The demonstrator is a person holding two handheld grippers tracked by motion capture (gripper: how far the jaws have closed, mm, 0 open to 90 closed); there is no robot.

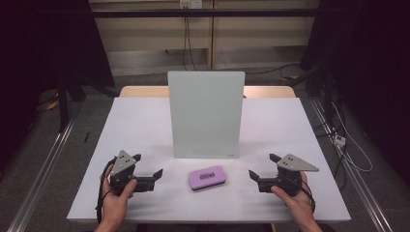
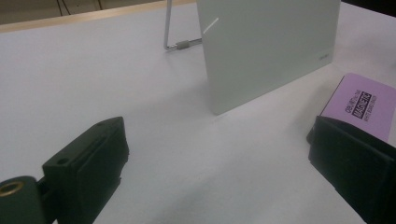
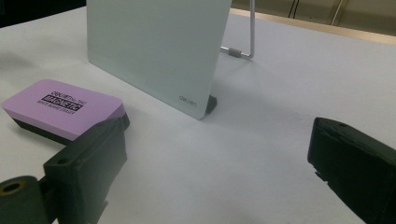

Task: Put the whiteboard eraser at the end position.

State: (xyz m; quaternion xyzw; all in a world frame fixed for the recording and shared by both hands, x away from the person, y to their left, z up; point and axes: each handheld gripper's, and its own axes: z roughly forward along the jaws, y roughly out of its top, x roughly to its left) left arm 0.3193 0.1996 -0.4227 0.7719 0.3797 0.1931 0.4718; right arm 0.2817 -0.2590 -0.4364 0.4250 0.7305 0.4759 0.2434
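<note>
two tongs wait by a purple eraser

the left tongs and right tongs are spread wide, holding nothing. the purple eraser lies flat on the white worktop between them, near the standing board.

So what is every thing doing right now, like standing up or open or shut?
Pale green glass board: standing upright on its wire stand, surface blank.
Purple rectangular magnetic eraser: lying flat, label side up, untouched.
Left gripper: fingers open, holding nothing.
Right gripper: fingers open, holding nothing.
White table: bare apart from these.
</note>
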